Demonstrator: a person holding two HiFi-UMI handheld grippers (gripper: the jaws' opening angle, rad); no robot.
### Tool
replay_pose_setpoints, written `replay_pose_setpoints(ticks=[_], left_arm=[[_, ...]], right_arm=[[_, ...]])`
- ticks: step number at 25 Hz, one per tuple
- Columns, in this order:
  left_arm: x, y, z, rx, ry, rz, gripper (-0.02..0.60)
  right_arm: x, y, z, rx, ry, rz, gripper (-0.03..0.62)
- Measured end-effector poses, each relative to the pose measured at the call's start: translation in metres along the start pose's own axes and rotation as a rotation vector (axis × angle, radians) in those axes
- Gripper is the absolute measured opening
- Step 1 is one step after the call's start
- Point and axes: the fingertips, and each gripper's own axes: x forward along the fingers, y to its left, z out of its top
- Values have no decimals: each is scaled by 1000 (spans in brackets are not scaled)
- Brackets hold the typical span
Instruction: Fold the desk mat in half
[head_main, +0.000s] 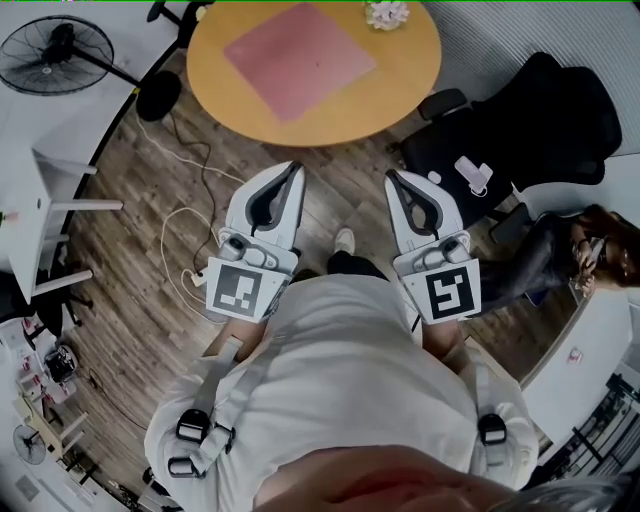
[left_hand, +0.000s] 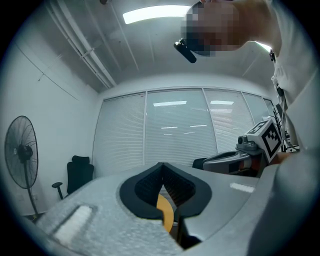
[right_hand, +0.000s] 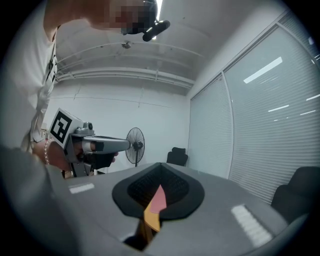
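Observation:
A pink desk mat (head_main: 298, 58) lies flat and unfolded on a round wooden table (head_main: 400, 90) at the top of the head view. My left gripper (head_main: 297, 167) and right gripper (head_main: 391, 176) are held side by side over the wooden floor, short of the table's near edge. Both point level toward the table, and both have their jaws shut with nothing in them. In the left gripper view, a sliver of the orange table (left_hand: 166, 212) shows below the closed tips (left_hand: 162, 165). A sliver of the pink mat (right_hand: 159, 200) shows under the closed tips (right_hand: 160, 165) in the right gripper view.
A small bunch of white flowers (head_main: 386, 13) sits at the table's far edge. A black office chair (head_main: 520, 130) stands right of the table, and a person (head_main: 590, 250) sits beyond it. At the left are a floor fan (head_main: 57, 55), a white desk (head_main: 40, 220) and loose cables (head_main: 185, 225).

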Motion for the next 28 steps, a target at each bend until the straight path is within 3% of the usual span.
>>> replay_pose_setpoints(ticks=[16, 28], left_arm=[[54, 16, -19, -7, 21, 25, 5], [93, 65, -30, -8, 33, 32, 5]], right_arm=[[32, -48, -15, 13, 10, 21, 5], [89, -73, -16, -6, 17, 22, 5]])
